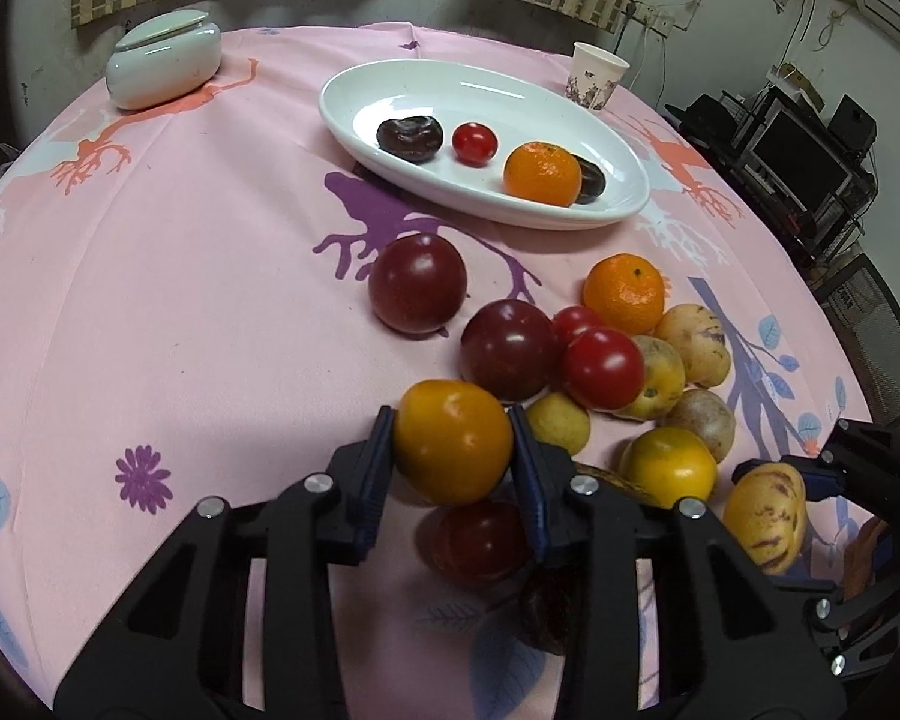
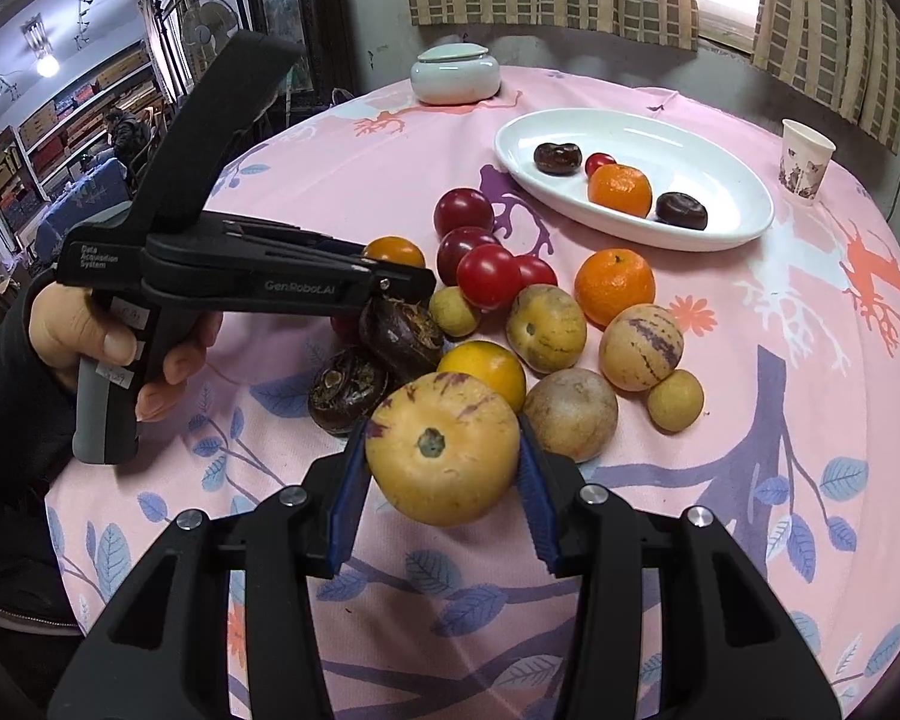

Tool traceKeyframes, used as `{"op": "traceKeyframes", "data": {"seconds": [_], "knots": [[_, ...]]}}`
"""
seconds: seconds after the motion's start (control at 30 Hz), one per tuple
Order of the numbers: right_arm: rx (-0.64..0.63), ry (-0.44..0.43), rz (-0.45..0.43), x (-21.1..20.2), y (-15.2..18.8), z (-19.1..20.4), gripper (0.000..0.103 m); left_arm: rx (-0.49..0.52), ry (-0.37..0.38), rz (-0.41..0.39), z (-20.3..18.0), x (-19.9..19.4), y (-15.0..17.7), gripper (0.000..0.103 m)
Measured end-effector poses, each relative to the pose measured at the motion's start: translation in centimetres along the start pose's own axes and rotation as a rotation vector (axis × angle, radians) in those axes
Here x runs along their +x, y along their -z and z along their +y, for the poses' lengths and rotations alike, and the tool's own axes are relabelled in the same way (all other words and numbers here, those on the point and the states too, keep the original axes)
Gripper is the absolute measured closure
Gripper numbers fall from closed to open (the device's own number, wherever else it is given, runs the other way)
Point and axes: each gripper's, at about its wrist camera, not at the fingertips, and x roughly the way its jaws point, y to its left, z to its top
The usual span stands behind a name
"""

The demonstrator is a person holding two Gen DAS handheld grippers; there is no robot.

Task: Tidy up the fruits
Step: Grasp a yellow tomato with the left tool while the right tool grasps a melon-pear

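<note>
My left gripper (image 1: 450, 423) is shut on a round yellow-orange fruit (image 1: 453, 441), both blue pads against its sides, just above the pile. My right gripper (image 2: 444, 429) is shut on a yellow pepino melon with purple streaks (image 2: 444, 447), held above the cloth near the table's front. The same melon (image 1: 765, 516) shows at the right of the left wrist view. A white oval plate (image 1: 342, 120) farther back holds two dark brown fruits, a cherry tomato (image 1: 475, 143) and a mandarin (image 1: 542, 173). Loose plums (image 1: 418, 283), tomatoes, a mandarin (image 1: 624, 293) and pepinos lie between.
A white lidded jar (image 1: 162, 63) stands at the back left and a paper cup (image 1: 597, 75) behind the plate. Two dark rough fruits (image 2: 348, 390) lie under the left gripper's body. A person's hand (image 2: 90, 330) holds that gripper. The round table drops off on all sides.
</note>
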Motion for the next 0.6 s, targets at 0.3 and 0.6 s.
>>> {"op": "traceKeyframes", "data": {"seconds": [0.3,0.6], "knots": [[0.032,-0.007,-0.035,-0.8,-0.3,-0.8,0.056,0.036,0.022,-0.063,-1.5,-3.7,0.2,0.065],[0.141,0.024,-0.166,-4.1,-1.8,-3.3,0.057,0.033,0.04,-0.125,-1.9,-6.8,-2.0,0.065]]}}
